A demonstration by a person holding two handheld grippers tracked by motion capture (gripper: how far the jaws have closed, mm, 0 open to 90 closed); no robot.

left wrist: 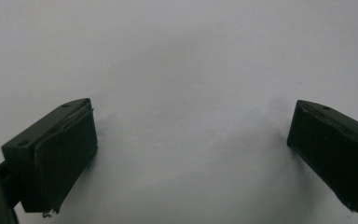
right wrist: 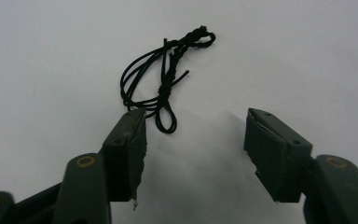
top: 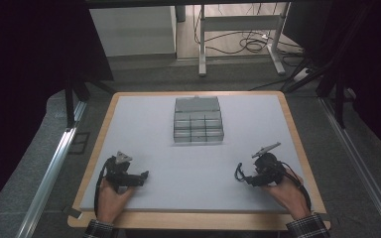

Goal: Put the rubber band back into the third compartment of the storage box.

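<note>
Your right hand-held gripper (right wrist: 193, 140) stands open and empty over the white surface (right wrist: 51, 56), with the knotted black cord (right wrist: 165, 79) lying just ahead of its jaws, nearest the left one. The cord is thin, looped and tangled. Your left hand-held gripper (left wrist: 191, 140) gapes wide, holding nothing.

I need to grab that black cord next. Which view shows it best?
The right gripper view: the black cord lies knotted on the white mat just ahead of the open right tongs. In the high view it is a small dark loop beside those tongs.
</note>
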